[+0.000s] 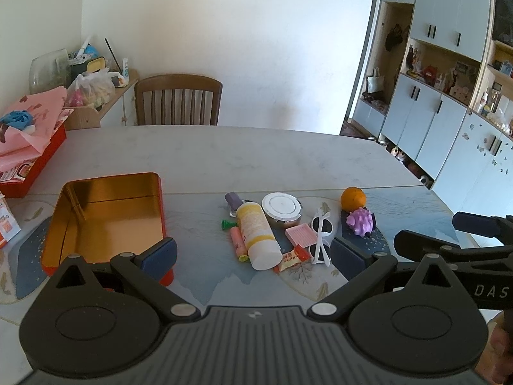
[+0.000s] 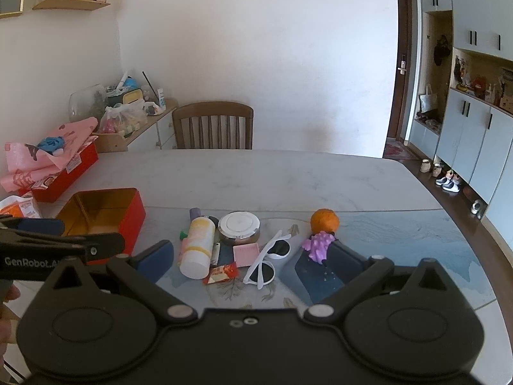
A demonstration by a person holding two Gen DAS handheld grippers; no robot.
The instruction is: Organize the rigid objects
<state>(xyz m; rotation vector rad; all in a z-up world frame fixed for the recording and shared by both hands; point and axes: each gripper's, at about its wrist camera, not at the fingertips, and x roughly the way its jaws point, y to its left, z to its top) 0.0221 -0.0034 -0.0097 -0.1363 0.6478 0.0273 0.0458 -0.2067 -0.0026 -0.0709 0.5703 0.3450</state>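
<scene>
Both claws, left [image 1: 253, 253] and right [image 2: 253, 258], spread open, empty. Tin box [image 1: 105, 218] lower left; clutter pile centre frame. White bottle [image 1: 258, 235] lying flat: probably light, smooth, apt to roll; grip across mid-body. Sunglasses [image 2: 267, 261] thin, fragile; pinch at frame.

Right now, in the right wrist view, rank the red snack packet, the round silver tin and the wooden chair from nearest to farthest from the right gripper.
1. red snack packet, just ahead of the right gripper.
2. round silver tin, mid-table behind it.
3. wooden chair, beyond the table's far edge.
</scene>
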